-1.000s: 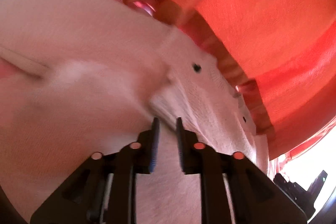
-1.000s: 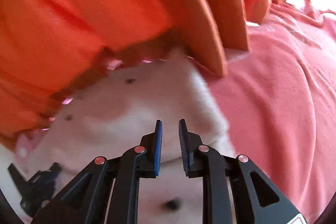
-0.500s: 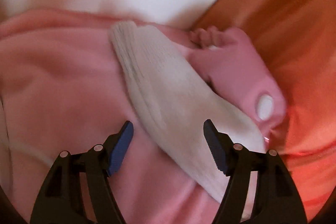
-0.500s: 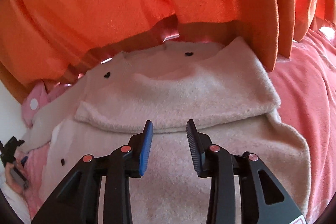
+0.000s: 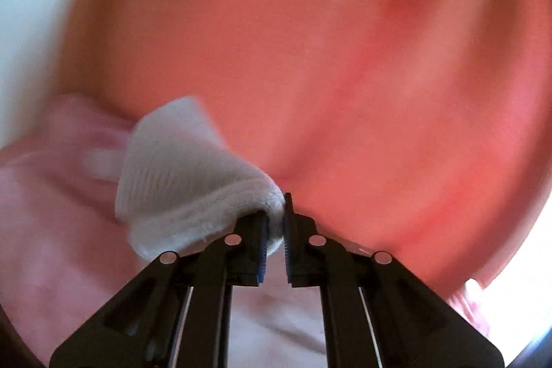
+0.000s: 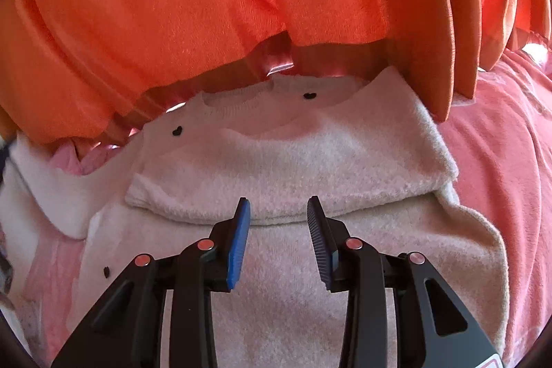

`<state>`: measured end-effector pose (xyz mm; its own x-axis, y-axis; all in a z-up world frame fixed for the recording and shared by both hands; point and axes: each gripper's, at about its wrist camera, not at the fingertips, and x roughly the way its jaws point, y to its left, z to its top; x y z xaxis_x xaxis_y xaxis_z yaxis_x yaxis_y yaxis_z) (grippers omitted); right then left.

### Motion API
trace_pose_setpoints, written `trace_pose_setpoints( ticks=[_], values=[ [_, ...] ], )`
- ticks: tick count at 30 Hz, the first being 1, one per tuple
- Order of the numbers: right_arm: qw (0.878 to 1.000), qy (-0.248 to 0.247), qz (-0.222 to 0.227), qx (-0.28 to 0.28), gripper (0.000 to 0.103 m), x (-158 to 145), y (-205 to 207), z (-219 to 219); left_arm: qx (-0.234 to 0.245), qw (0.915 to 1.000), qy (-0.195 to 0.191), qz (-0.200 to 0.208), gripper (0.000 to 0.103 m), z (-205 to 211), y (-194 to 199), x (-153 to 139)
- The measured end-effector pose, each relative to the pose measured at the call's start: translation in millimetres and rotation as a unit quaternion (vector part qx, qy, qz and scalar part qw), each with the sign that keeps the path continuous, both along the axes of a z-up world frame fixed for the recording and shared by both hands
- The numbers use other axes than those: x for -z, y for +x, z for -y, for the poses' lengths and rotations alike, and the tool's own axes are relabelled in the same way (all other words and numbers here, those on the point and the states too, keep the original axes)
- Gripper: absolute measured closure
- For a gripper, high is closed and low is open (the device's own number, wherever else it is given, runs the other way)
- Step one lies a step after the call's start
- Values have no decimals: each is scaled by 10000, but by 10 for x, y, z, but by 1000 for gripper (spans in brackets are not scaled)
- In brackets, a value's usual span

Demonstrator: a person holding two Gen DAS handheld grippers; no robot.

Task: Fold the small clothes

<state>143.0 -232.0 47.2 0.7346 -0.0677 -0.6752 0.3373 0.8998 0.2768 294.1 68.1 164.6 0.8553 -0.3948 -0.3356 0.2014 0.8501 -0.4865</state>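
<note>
Fleece fills both views. In the left wrist view the left gripper [image 5: 275, 223] has its 2 fingers drawn close together, pinching the ribbed cuff end of a white sleeve [image 5: 179, 175]. The sleeve bunches out from the pinch toward 10 o'clock, its knitted ribs running lengthwise and its fuzzy hem curling along the lower edge. Behind it, from 12 to 4 o'clock, spreads a coral-pink blanket [image 5: 345, 57], blurred. A paler pink cloth [image 5: 45, 202] lies at 8 to 9 o'clock, partly under the sleeve, and is also too blurred to say what it is.

In the right wrist view the right gripper [image 6: 277, 223] holds its 2 fingers spread apart with nothing between them, 1 blue pad [image 6: 239, 237] facing 1 dark ribbed pad. It hovers over a cream fleece sweater [image 6: 293, 161] lying flat on a pink blanket [image 6: 500, 178]. The sweater's lower part is folded up over its body, the fold's edge running across just beyond the fingertips. Its neckline sits at 12 o'clock, with small black heart marks [image 6: 309, 96] beside it at 12 and 10 o'clock and 1 more at 8 o'clock. An orange pleated curtain [image 6: 207, 6] hangs across the top from 9 to 2 o'clock, its hem overlapping the sweater's far edge. Whether the fingertips touch the fleece cannot be told.
</note>
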Motion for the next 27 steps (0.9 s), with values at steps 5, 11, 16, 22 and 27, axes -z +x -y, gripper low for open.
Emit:
trace_pose_setpoints(
  ticks=[5,11,16,22,27],
  values=[
    [9995,119,-118,278,59,53,-11,299,1360,9876,226,-752,83,1583,-199,698],
    [9970,579,-195,482,56,113,-51,643,881,9826,827,-1415,56,1549,-433,1490],
    [9982,480,-95,345,47,94,88,614,-128,9877,231,-1542,42,733,-207,1391],
    [9948,462,-321,847,46,272,277,833,-652,9752,-454,-2066,42,142,-2,1703],
    [9945,678,-512,612,63,478,453,859,-747,9685,-941,-2183,55,-75,130,1822]
  ],
)
